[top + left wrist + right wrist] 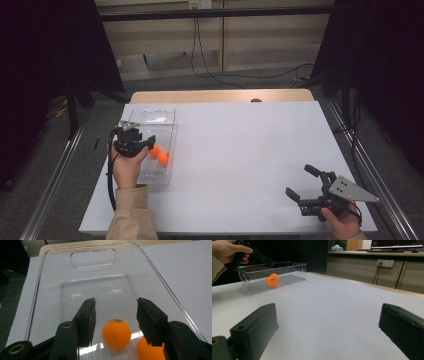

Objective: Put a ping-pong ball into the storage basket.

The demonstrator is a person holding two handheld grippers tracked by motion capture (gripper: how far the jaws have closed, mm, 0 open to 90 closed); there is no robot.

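White table top (pixel 240 150), wooden strip along its far edge. Item: clear plastic box (pixel 167 117), near the left edge, long side running toward the far edge. Contents: two orange balls (pixel 159 154), touching, at the box's near end. Left gripper (pixel 150 141): over that near end, jaws straddling one ball (pixel 116 334) with a gap on each side, nothing grasped. Right gripper (pixel 306 181): near the table's near right corner, jaws spread wide, nothing between them.
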